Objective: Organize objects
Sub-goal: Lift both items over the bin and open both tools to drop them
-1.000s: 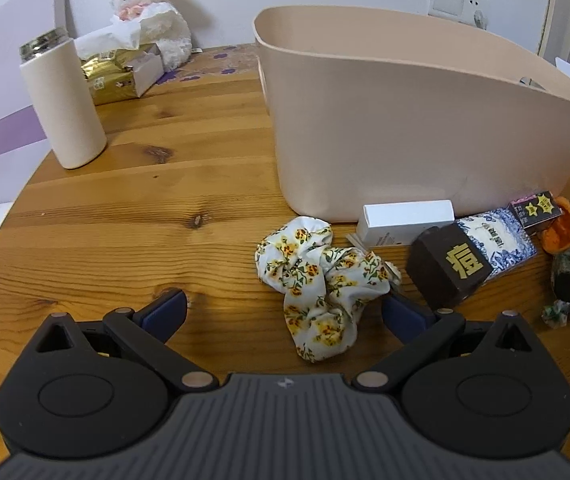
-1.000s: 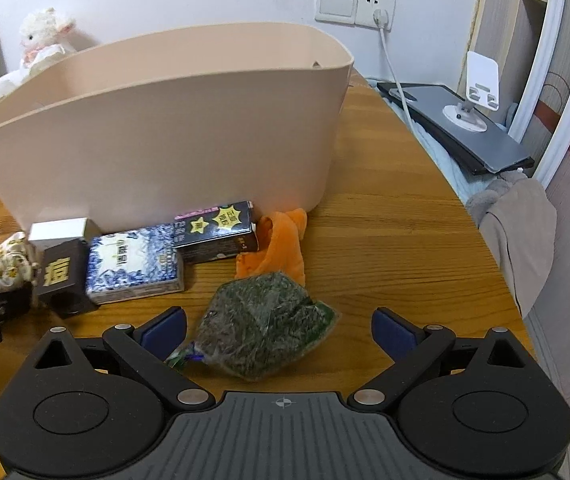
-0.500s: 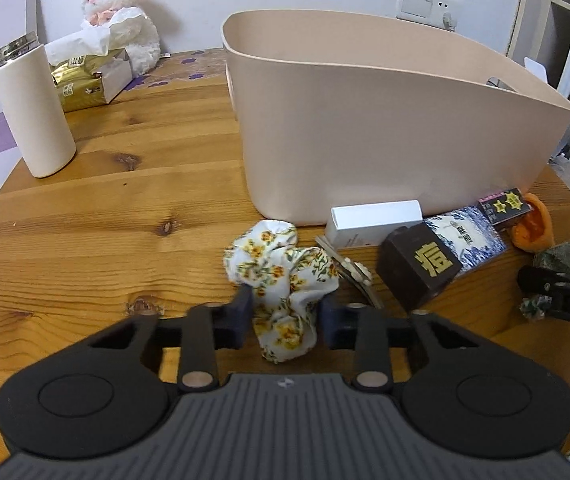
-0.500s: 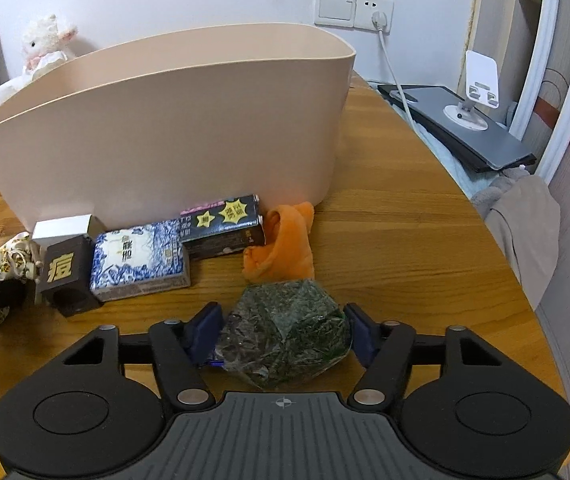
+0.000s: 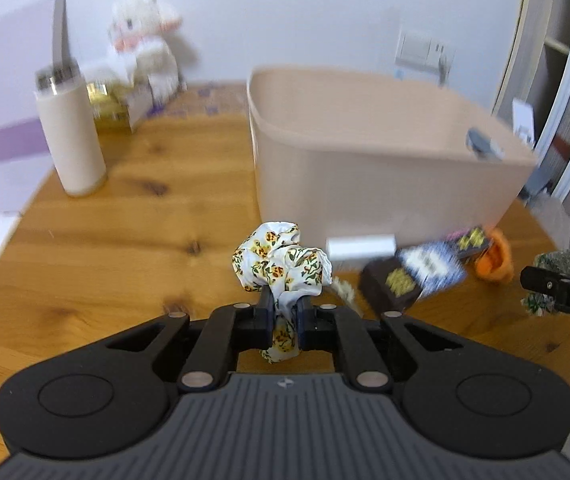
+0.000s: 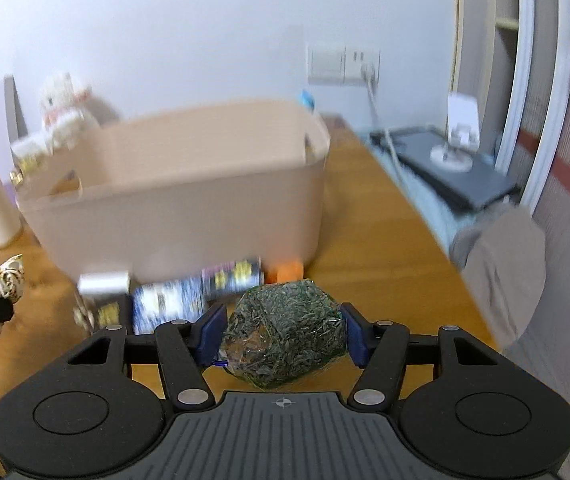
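right gripper (image 5: 563, 295) – white letters "DAS", cut off | box prints – blurred, unreadable

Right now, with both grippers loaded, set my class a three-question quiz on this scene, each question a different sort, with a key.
1. True or false: the left gripper is shut on the floral scrunchie.
2. Which item does the right gripper hold? A) orange cloth B) green packet C) white box
3. Fill in: the small boxes lie on the table against the front wall of the beige ____.

Key:
1. True
2. B, the green packet
3. bin
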The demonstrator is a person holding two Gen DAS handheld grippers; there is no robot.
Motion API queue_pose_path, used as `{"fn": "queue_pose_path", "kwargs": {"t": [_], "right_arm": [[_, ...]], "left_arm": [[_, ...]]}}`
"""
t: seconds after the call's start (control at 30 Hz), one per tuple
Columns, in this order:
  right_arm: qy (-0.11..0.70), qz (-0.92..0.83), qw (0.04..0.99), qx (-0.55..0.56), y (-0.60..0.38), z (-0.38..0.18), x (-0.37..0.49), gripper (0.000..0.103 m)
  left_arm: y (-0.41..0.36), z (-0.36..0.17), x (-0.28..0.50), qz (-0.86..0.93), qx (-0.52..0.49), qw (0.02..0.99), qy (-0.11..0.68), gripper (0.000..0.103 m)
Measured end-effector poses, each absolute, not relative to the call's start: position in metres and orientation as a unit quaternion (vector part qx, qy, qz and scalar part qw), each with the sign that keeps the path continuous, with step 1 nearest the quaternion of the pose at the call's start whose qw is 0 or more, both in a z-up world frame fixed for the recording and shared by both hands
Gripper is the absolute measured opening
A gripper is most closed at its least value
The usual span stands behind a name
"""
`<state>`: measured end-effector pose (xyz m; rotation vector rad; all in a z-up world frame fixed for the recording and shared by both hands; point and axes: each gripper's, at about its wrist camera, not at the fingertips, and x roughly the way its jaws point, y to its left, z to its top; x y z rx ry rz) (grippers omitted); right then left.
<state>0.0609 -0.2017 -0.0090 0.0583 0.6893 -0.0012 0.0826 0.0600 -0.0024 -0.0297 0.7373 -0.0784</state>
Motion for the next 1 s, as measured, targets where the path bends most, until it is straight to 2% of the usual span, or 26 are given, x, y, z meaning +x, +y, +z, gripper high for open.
{"fn": "queue_pose_path", "kwargs": {"t": [0.27,0.5,0.63,1.0], "right_arm": [[0.263,-0.005,0.964,0.049,-0.213,0.044,0.068,0.058],[0.225,0.002,0.973,0.057,-0.213,0.071,0.103,0.058],[0.223,-0.004,0.974,0.046,-0.203,0.072,0.131,0.058],[0.302,-0.002,0.953,-0.011,-0.175,0.021,0.19,0.058]], "left_arm": [[0.046,0.058,0.074,-0.049,0.01,0.959,0.278,0.012],[0.012,0.08,0.108,-0.054,0.039,0.969,0.237,0.012],[-0.002,0.067,0.152,-0.058,0.031,0.962,0.266,0.012],[-0.005,0.01,0.223,-0.031,0.049,0.93,0.363,0.013]]}}
